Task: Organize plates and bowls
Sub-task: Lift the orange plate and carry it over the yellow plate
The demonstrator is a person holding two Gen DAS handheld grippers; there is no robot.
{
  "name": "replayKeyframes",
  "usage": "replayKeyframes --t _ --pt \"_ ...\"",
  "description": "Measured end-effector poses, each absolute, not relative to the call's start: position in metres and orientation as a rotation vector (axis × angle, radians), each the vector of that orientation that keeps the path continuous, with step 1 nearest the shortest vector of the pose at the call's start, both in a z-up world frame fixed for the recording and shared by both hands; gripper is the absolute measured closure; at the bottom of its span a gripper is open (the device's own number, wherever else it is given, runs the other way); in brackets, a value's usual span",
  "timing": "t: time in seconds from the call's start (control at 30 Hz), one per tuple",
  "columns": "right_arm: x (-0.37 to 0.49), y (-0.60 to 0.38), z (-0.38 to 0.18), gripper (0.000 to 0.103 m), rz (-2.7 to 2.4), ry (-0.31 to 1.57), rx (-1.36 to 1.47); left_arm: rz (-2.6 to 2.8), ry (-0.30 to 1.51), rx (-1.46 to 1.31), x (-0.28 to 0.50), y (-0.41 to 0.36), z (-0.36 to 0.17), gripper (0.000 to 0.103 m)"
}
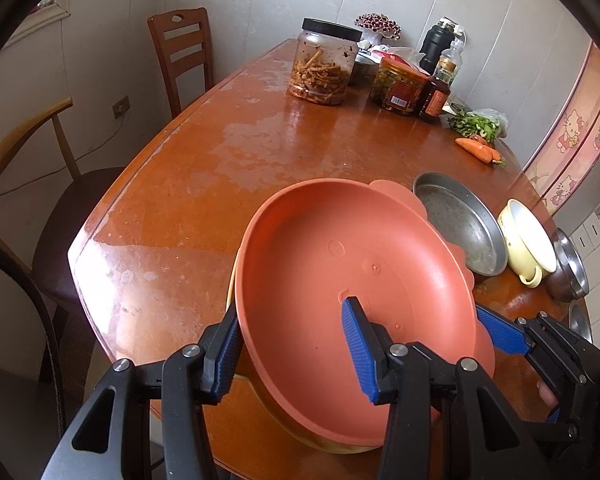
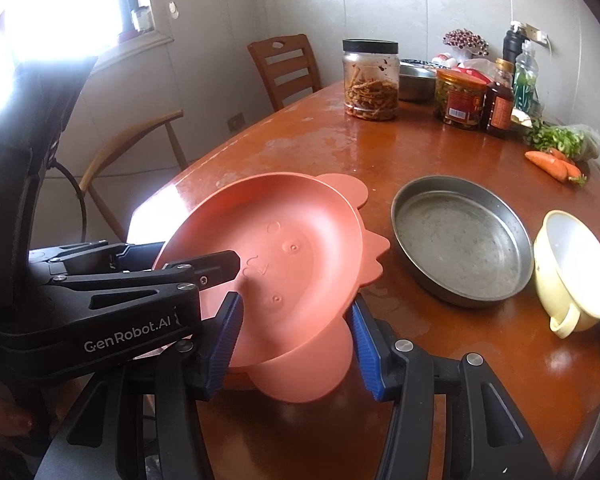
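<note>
The orange plate is held tilted above the near edge of the bench, over a flower-rimmed plate of the same colour. Its near-left rim is clamped between the left gripper's fingers; the right gripper's fingers are seen apart, flanking the near rim. The metal pan and the yellow bowl lie to the right.
</note>
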State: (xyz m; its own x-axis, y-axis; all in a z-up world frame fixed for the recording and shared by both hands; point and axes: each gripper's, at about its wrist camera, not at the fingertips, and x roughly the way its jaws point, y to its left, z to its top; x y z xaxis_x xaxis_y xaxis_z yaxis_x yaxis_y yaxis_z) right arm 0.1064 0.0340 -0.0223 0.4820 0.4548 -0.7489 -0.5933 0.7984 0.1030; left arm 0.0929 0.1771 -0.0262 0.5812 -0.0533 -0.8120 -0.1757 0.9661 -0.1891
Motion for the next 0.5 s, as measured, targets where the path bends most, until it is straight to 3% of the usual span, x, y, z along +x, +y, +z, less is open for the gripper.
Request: replayKeyframes --t 0.5 --pt "0.1092 0.0358 -0.0202 0.047 0.667 0.859 -0.164 0.079 0.947 -0.277 0.0910 0.1842 -0.0254 0.055"
